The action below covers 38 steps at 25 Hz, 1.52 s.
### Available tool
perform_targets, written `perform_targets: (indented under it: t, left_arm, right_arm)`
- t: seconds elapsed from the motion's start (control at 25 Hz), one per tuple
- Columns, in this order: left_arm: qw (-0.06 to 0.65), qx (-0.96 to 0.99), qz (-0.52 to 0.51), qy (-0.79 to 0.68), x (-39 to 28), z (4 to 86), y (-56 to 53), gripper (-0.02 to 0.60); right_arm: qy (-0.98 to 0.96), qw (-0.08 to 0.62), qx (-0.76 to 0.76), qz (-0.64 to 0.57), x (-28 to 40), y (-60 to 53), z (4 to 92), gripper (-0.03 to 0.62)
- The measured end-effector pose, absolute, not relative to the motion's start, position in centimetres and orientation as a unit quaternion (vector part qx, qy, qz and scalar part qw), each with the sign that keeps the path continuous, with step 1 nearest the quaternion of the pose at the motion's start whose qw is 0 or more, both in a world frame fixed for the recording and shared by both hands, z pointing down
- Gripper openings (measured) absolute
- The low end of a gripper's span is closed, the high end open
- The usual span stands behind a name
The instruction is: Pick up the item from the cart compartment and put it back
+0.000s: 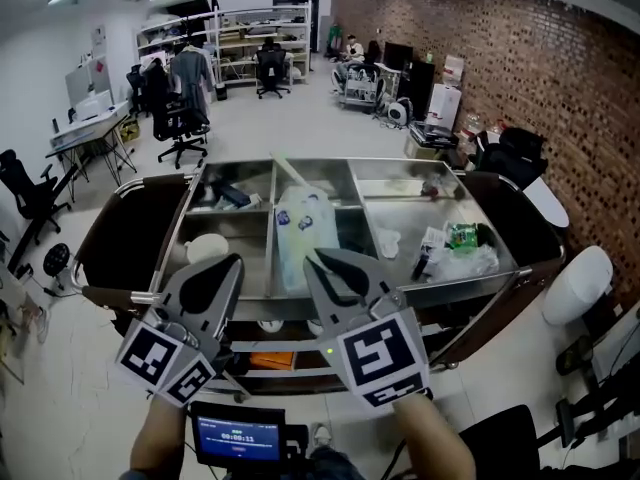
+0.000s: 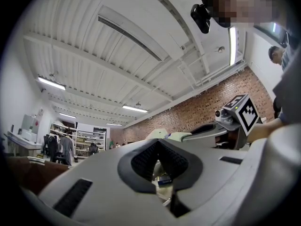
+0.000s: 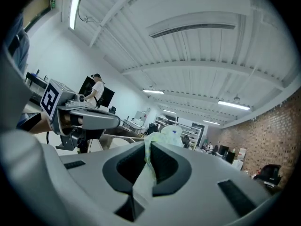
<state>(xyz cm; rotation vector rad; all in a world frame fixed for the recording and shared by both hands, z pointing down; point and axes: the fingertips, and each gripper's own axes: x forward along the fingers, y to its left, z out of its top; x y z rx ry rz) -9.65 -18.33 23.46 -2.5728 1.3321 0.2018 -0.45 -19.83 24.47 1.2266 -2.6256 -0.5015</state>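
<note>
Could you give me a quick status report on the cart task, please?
Right hand-held gripper shut on plastic bag by its edge. Left hand-held gripper shut, empty. Bag at cart middle compartment. Nothing seen blocking.

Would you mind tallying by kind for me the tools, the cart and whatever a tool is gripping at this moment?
2 tools: left tool, right tool
1 cart
1 plastic bag, pinched in the right tool
Total: 4
</note>
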Motion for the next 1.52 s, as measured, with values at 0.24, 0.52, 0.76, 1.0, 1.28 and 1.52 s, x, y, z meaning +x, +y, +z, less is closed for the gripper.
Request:
perform_targets:
  t: [0.24, 0.52, 0.76, 1.0, 1.28, 1.52]
  left_arm:
    - [0.121, -0.877, 0.065, 0.461, -7.7, 23.2, -22.3, 0.011]
    - [0.117, -0.875, 0.054, 0.466, -6.2, 23.8, -25.2, 0.011]
    - [0.120, -0.872, 0.053, 0.473, -6.2, 23.6, -26.1, 0.011]
    - [0.119, -0.867, 0.053, 0.482, -6.9, 23.6, -26.4, 0.011]
    - [0.120, -0.866, 0.051, 0.482, -7.2, 23.6, -26.3, 0.011]
    - [0.120, -0.867, 0.051, 0.480, -7.1, 23.7, -26.1, 0.011]
  right_arm:
    - [-0.904, 0.129, 0.379, -0.150, -0.2, -25.0, 25.6, 0.023]
    - [-0.922, 0.193, 0.315, -0.112, -0.9, -28.0, 29.3, 0.023]
    - [-0.933, 0.243, 0.255, -0.077, -1.9, -28.4, 32.3, 0.023]
    - [-0.915, 0.314, 0.240, -0.076, -2.0, -28.8, 34.4, 0.025]
    - [-0.905, 0.337, 0.244, -0.090, -2.0, -28.7, 34.8, 0.032]
    - [-0.891, 0.351, 0.264, -0.116, -1.7, -28.9, 34.9, 0.077]
